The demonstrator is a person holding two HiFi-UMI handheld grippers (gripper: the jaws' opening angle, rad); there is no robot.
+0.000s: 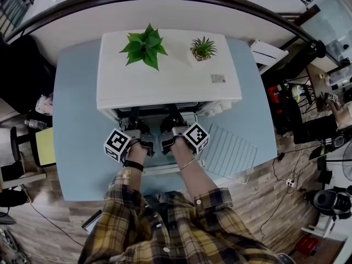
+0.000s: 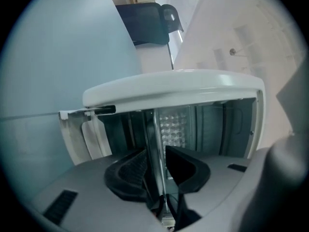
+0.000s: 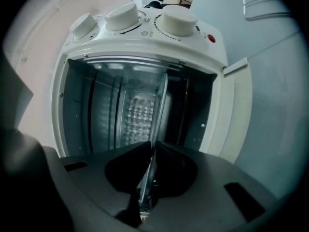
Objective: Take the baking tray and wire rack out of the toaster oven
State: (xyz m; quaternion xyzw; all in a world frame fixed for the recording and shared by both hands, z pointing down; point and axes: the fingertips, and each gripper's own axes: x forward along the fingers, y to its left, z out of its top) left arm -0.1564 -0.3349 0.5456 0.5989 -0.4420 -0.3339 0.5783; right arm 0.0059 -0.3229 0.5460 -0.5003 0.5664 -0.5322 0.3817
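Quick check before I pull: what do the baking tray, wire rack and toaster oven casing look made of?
Baking tray: thin sheet metal by the look, bare silvery-grey, dull sheen along its edge.
Wire rack: slim metal rods, probably plated; fine pale grid, table visible through it.
Toaster oven casing: smooth white, low gloss; painted metal or plastic, can't tell.

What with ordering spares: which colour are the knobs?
Knobs are white; best in right gripper view.

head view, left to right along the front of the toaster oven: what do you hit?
left hand-held gripper → right hand-held gripper → wire rack, lying flat on the table. Both are closed on the edge of the baking tray, so the tray is left out of the order.
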